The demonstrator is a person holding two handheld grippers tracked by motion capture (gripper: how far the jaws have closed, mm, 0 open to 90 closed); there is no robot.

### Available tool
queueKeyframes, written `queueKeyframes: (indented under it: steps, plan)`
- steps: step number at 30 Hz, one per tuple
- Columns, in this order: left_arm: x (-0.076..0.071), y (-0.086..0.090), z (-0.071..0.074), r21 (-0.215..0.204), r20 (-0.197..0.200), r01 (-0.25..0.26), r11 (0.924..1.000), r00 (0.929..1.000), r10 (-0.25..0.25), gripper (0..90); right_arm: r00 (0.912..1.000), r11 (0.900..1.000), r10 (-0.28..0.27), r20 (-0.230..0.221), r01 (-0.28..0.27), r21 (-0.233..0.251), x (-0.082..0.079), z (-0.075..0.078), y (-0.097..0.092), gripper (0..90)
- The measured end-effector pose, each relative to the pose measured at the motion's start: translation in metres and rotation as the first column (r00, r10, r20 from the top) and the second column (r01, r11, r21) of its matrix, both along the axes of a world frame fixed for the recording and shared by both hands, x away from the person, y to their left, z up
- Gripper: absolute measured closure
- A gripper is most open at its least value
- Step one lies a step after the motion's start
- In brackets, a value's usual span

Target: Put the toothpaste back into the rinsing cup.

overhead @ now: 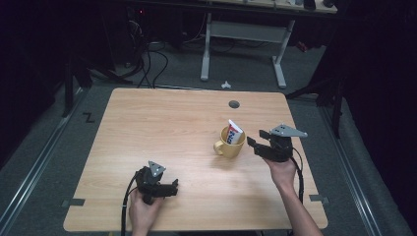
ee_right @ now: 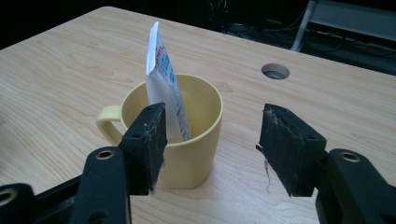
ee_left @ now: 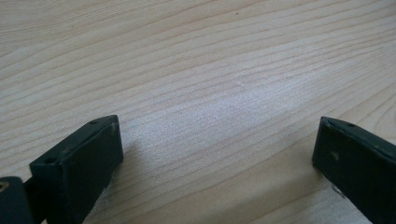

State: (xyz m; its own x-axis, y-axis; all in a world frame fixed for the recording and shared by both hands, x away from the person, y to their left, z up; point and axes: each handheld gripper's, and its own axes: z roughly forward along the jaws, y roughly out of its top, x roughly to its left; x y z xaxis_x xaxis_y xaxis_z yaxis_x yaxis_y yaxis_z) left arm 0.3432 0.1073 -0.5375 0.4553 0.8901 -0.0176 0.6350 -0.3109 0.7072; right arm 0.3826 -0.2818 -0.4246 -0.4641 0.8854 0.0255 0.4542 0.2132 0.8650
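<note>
Both tongs, left (overhead: 173, 187) and right (ee_right: 212, 140), gape empty; mug (ee_right: 187, 135) stands mid-table, edges distant.

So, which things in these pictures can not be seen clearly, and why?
- Lower end of the toothpaste tube: hidden inside the yellow mug in the right gripper view.
- Print on the tube: too small in the high view, seen edge-on and blurred in the right gripper view.
- Left claw: its tips are dark and small in the high view.
- Mug's base: partly covered by the right claw.
</note>
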Motion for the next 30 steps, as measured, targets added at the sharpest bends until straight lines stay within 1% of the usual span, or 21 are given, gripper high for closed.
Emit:
queueKeyframes:
  steps: [12,25,28,30]
  plan:
    - [0.000,0.000,0.000,0.000,0.001,-0.001,1.0000,1.0000,0.001,1.9,0.9997,0.9997,-0.022,-0.009,0.022,0.010,-0.003,-0.005,-0.007,41.4]
    - [0.000,0.000,0.000,-0.001,0.002,-0.002,1.0000,1.0000,0.002,1.9,0.9994,0.9995,-0.029,-0.021,0.030,0.010,-0.004,-0.014,-0.010,41.7]
    - [0.000,0.000,0.000,-0.001,0.001,-0.002,1.0000,1.0000,0.002,1.9,0.9990,0.9993,-0.034,-0.030,0.035,0.010,-0.005,-0.016,-0.011,41.7]
    - [0.000,0.000,0.000,-0.001,0.001,-0.001,1.0000,1.0000,0.001,1.9,0.9990,0.9993,-0.035,-0.025,0.036,0.014,-0.005,-0.016,-0.011,41.8]
